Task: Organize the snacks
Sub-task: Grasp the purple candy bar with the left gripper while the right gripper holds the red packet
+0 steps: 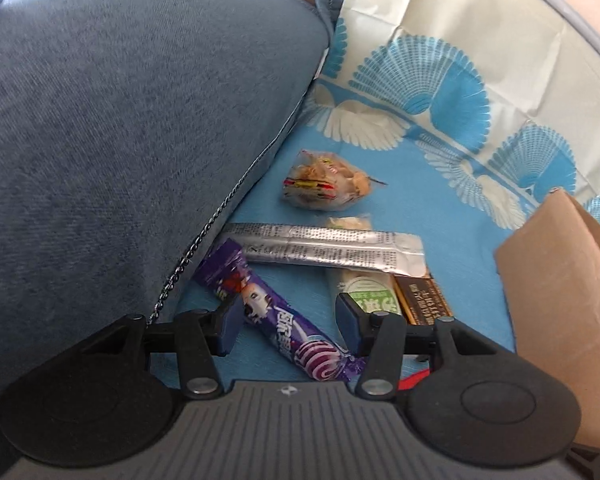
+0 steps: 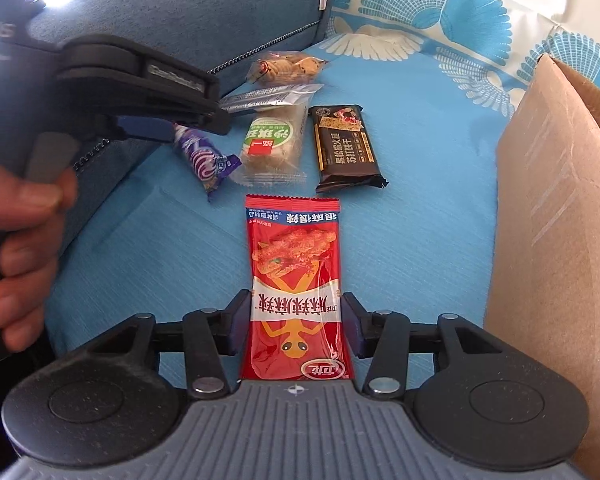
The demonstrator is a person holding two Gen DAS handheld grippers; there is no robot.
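Observation:
Snacks lie on a blue cloth (image 2: 400, 240). My left gripper (image 1: 288, 326) is open, its jaws on either side of a purple candy packet (image 1: 284, 320), which also shows in the right wrist view (image 2: 204, 160). My right gripper (image 2: 296, 324) is open, its jaws on either side of a red spicy-snack packet (image 2: 296, 276) lying flat. Beyond lie a silver stick packet (image 1: 324, 246), a clear green-label pastry (image 2: 272, 146), a dark cracker bar (image 2: 346, 148) and a clear bag of biscuits (image 1: 324, 182). The left gripper's body (image 2: 140, 80) shows at left in the right wrist view.
A blue-grey sofa cushion (image 1: 120, 140) bounds the left side. An open cardboard box (image 2: 556, 220) stands at the right, close to my right gripper. The cloth's white fan-patterned border (image 1: 440, 80) rises at the back.

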